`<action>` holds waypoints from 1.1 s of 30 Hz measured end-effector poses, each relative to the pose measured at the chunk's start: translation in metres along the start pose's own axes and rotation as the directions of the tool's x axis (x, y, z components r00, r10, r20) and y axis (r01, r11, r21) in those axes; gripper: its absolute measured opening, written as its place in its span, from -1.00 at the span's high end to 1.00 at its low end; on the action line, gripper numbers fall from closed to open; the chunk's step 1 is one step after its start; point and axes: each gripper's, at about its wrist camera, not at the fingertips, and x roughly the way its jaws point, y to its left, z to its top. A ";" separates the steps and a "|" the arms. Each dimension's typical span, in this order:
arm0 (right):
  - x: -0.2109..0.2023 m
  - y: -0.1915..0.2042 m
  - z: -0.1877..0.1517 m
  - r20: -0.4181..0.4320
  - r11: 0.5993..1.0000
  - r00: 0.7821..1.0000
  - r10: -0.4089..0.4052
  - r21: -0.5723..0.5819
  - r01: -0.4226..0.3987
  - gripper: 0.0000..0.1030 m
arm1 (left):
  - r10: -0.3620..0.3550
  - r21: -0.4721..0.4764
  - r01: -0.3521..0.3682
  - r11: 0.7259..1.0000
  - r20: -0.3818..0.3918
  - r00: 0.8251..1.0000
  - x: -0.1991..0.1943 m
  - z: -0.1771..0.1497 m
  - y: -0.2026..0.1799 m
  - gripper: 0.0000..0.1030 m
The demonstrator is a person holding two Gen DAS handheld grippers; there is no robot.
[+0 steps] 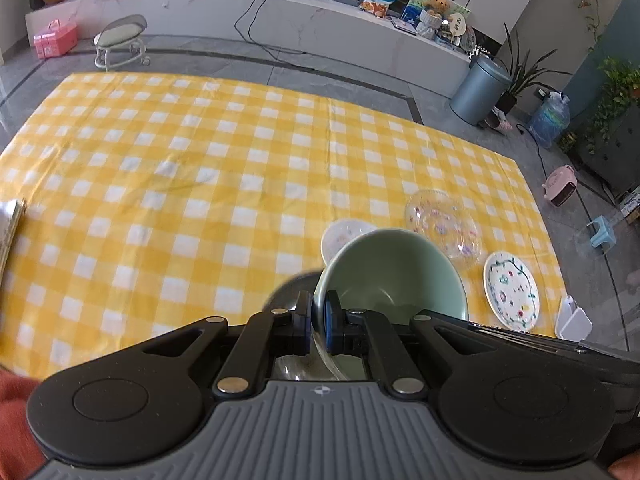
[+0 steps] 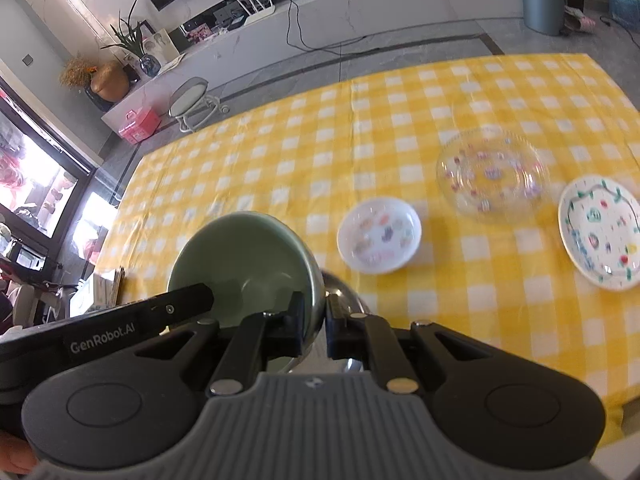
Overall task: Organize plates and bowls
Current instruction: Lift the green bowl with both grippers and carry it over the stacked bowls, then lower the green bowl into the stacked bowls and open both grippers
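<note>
Yellow-checked tablecloth (image 1: 160, 168) under a glossy pale-green bowl (image 1: 400, 264), tilted.

A: From my remote station, what does the left gripper (image 1: 318, 326) look like?

B: I see a grey ribbed housing with a small cross-in-circle mark, two black rounded lobes each bearing a raised disc, black linkage bars joined by silver rivets, and black fingers with blue pads (image 1: 331, 326). An orange-red sleeve (image 1: 14, 412) shows at the lower left.

A: And the right gripper (image 2: 316, 326)?

B: I read the same build: grey ribbed housing, black lobes, silver rivets. Beside it, the other unit's black body shows a small screw and the white lettering "GenRobot.AI".
</note>
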 end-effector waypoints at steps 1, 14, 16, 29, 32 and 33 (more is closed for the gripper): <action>0.000 0.001 -0.003 -0.004 1.000 1.000 0.000 -0.001 0.000 0.84 | -0.003 -0.005 0.003 1.000 -0.005 1.000 0.000 -0.003 0.001 0.88; 0.028 0.001 -0.024 -0.083 0.999 0.996 -0.042 -0.030 0.039 0.85 | -0.008 -0.048 0.005 0.999 -0.080 0.997 0.026 -0.020 0.020 0.87; 0.036 0.001 -0.024 -0.097 0.998 0.994 -0.055 -0.039 0.052 0.85 | 0.000 -0.035 -0.003 0.999 -0.088 0.996 0.031 -0.022 0.020 0.87; 0.061 0.005 -0.023 -0.121 0.985 0.984 -0.128 -0.133 0.112 0.87 | 0.095 0.073 -0.088 0.993 -0.102 0.990 0.051 -0.021 0.007 0.87; 0.067 0.009 -0.024 -0.116 0.975 0.981 -0.157 -0.176 0.135 0.86 | 0.110 0.075 -0.102 0.992 -0.114 0.987 0.056 -0.021 0.006 0.88; 0.068 0.010 -0.024 -0.115 0.972 0.980 -0.165 -0.188 0.141 0.86 | 0.113 0.074 -0.105 0.992 -0.117 0.987 0.058 -0.021 0.006 0.87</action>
